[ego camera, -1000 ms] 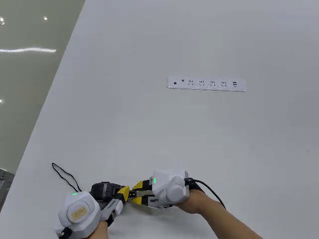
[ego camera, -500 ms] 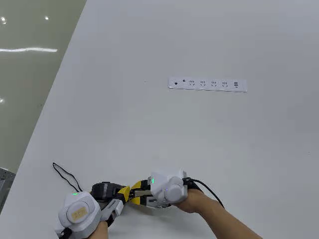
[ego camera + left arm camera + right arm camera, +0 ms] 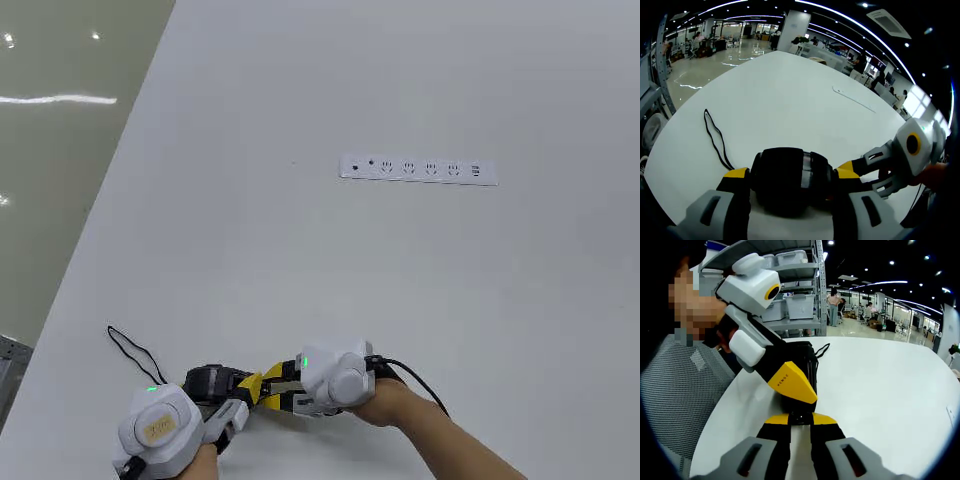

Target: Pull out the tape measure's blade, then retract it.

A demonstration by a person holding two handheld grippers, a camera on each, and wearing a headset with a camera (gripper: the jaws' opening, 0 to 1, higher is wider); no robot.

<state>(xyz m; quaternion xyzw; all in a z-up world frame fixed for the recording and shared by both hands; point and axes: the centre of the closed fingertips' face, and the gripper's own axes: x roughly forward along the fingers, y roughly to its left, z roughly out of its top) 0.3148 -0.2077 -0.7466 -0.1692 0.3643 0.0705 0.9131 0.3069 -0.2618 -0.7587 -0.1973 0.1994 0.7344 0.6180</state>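
The black tape measure [image 3: 208,381] lies near the front edge of the white table [image 3: 300,250]. My left gripper [image 3: 225,390] is shut on it, and in the left gripper view its case [image 3: 790,167] sits squeezed between the two yellow-tipped jaws. My right gripper [image 3: 266,388] points left at the case, jaws pressed together on the blade's tip [image 3: 800,418] at the case mouth. The right gripper [image 3: 867,170] comes in from the right in the left gripper view. In the right gripper view a yellow fingertip [image 3: 790,381] of the left gripper covers part of the case [image 3: 802,357].
A thin black cord loop [image 3: 130,350] trails from the tape measure toward the table's left edge [image 3: 95,230], with floor beyond. A white power strip [image 3: 418,169] lies flat farther back. A person in a grey shirt [image 3: 675,390] is close behind the left gripper.
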